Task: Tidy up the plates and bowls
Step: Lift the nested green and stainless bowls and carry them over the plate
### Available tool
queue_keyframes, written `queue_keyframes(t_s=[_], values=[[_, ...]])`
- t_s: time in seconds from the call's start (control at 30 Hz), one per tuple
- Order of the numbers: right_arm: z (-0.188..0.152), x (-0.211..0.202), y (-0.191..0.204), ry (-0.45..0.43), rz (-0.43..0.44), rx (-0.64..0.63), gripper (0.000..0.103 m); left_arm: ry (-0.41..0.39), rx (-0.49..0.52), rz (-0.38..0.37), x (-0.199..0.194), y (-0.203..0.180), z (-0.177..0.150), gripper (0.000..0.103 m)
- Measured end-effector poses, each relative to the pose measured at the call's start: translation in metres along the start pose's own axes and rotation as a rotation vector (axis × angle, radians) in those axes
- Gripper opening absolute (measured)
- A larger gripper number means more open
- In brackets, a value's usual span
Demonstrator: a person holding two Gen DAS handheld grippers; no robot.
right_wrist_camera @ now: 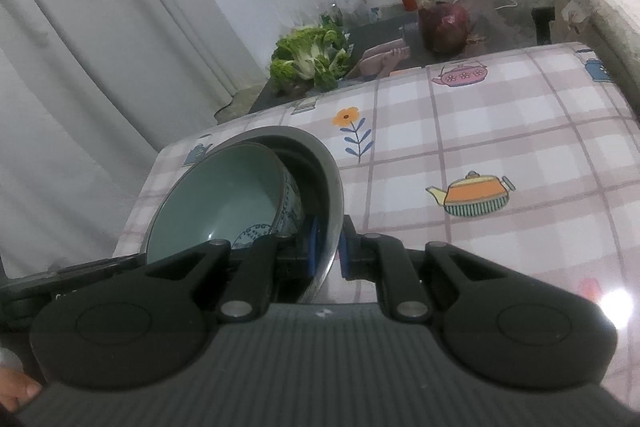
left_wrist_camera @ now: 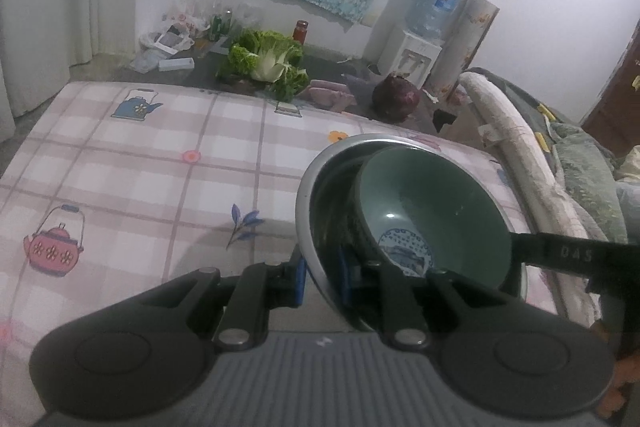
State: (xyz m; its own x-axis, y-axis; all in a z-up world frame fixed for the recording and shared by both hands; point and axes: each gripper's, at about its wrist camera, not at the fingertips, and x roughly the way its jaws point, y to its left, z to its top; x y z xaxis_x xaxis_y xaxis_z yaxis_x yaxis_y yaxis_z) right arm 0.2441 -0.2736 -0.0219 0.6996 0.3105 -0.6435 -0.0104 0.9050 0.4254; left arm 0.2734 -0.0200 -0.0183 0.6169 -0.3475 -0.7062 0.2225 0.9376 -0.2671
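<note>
Tilting downward, your left gripper [left_wrist_camera: 322, 277] and right gripper [right_wrist_camera: 326, 251] each pinch opposite rims of the steel bowl [left_wrist_camera: 306, 195], apparently lifted above the checked tablecloth [left_wrist_camera: 140, 155]; a green bowl [left_wrist_camera: 432, 207] nests inside.

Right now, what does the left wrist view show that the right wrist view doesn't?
Only the left wrist view: the blue water jug on the dispenser and a pink teapot print near the cloth's left edge.

Only the right wrist view: an orange teapot print and a fingertip at the lower left corner.

Both: the green bowl nested in the steel bowl, each gripper clamped on the steel rim, and the lettuce.
</note>
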Motion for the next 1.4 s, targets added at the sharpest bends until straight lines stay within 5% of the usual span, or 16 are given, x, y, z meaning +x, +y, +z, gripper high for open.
queue_keyframes(t_s=[0.87,1.4], values=[[-0.13,-0.071,-0.013,0.07,-0.001,0.107,0.011,0.086,-0.004,-0.022,-0.046,-0.008,-0.109,0.014],[-0.156,-0.073,-0.009,0.059,-0.041,0.068,0.012,0.073,0.0,-0.015,-0.054,-0.006,-0.124,0.016]])
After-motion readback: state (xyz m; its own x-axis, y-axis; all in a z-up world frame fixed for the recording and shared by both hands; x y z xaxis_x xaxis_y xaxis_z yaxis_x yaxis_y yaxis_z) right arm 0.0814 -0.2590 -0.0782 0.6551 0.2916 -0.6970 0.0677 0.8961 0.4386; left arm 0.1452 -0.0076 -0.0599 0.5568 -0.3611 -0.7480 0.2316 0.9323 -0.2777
